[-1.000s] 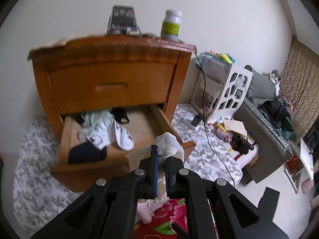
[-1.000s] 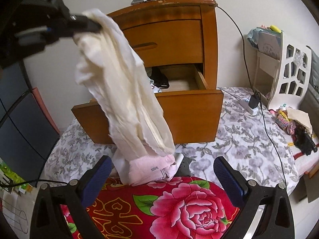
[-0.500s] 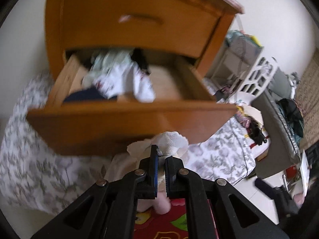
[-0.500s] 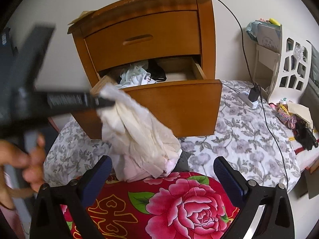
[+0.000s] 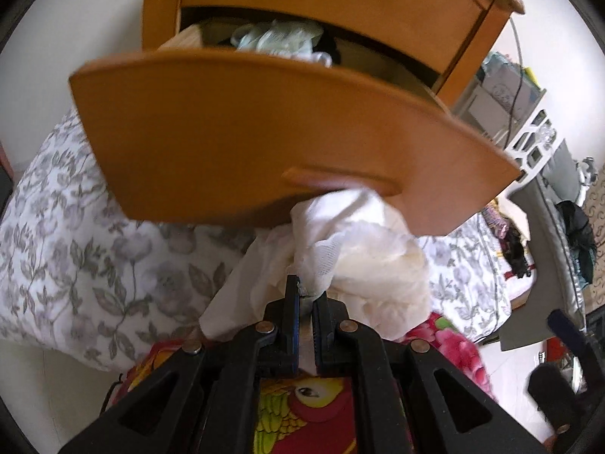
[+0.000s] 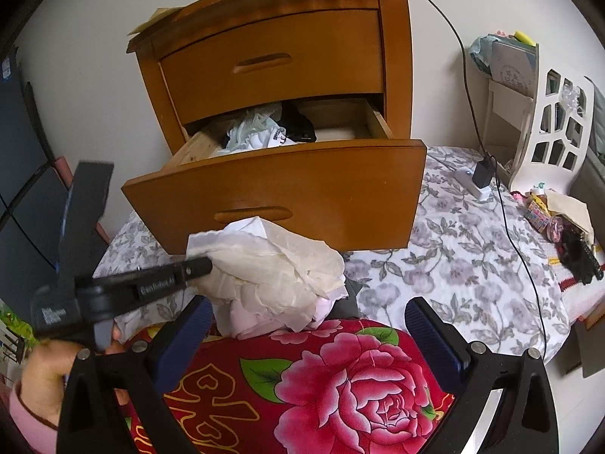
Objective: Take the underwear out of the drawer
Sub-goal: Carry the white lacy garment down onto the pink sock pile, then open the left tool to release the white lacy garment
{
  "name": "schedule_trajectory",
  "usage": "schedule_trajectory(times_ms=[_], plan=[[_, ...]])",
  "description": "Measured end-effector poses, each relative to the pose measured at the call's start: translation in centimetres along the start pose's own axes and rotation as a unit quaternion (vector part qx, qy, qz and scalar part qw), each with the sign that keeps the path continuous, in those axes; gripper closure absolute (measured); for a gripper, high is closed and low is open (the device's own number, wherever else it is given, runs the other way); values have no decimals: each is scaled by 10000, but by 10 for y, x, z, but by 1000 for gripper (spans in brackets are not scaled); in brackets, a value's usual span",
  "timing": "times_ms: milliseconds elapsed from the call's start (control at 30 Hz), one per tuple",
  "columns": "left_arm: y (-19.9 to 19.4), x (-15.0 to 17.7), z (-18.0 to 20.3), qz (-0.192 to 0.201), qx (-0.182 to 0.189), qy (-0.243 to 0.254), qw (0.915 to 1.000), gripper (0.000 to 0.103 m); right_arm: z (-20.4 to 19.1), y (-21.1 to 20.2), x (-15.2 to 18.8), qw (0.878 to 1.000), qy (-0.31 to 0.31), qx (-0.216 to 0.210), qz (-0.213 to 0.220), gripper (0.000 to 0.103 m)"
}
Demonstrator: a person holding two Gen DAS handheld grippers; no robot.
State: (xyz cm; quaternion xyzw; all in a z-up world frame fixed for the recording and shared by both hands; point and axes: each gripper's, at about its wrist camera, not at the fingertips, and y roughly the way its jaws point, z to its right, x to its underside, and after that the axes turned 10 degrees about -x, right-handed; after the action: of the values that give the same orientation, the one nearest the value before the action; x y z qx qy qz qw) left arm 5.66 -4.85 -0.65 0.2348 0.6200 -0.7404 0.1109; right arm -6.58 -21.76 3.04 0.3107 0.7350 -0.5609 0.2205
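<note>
My left gripper (image 5: 305, 293) is shut on a cream-white underwear (image 5: 363, 249), which lies bunched low in front of the pulled-out wooden drawer (image 5: 264, 128). In the right wrist view the same left gripper (image 6: 202, 265) comes in from the left, pinching the cream underwear (image 6: 280, 265) over a pink garment (image 6: 249, 319) on the red flowered cushion (image 6: 340, 378). My right gripper (image 6: 308, 325) is open above that cushion, nothing between its blue pads. More clothes (image 6: 261, 134) remain in the drawer (image 6: 287, 193).
The wooden nightstand (image 6: 272, 49) stands on a grey-flowered quilt (image 6: 453, 257). A black cable (image 6: 506, 204) and charger run across the quilt at right. A white cut-out rack (image 6: 556, 125) stands far right. A person's hand (image 6: 45, 370) holds the left gripper.
The left gripper has sunk with the cream underwear from hanging high above the drawer to bunched down on the pile in front of the drawer face. The right gripper has stayed put.
</note>
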Motion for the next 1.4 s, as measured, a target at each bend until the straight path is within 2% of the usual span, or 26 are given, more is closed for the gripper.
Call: schedule_trajectory(times_ms=[300,500,633,867,933,1000,1067,1133,1200,1267,1400], plan=[[12,18,-1,-76,-284,45,9996,98,-2,3,1,10000,-49,-7,-57,0],[4,21,2,79,-401,129,9991,95,-3,5,2,9999,-69,-9,-98,0],[-6,22,-8,218,-504,-44,9985,91,-4,4,2,9999,-85,2,-84,0],[-45,21,-24,765,-612,-295,9948,68,-8,5,3,9998,-139,-1,-103,0],[-57,21,-27,926,-626,-324,9932,57,-9,4,3,9998,-156,1,-80,0],[-67,21,-30,1078,-658,-325,9915,40,-9,2,2,9999,-160,2,-37,0],[-74,22,-33,1182,-748,-253,9899,32,-9,0,1,9999,-153,19,7,0],[-77,23,-37,1213,-837,-236,9888,31,-8,1,1,9999,-134,47,5,0],[-80,24,-40,1248,-902,-247,9878,20,-7,3,1,9999,-104,55,-25,0],[-83,25,-41,1333,-976,-216,9860,15,-7,3,1,9999,-111,57,-44,0],[-87,27,-40,1495,-1153,-145,9819,11,-9,-1,0,9999,-124,8,96,0]])
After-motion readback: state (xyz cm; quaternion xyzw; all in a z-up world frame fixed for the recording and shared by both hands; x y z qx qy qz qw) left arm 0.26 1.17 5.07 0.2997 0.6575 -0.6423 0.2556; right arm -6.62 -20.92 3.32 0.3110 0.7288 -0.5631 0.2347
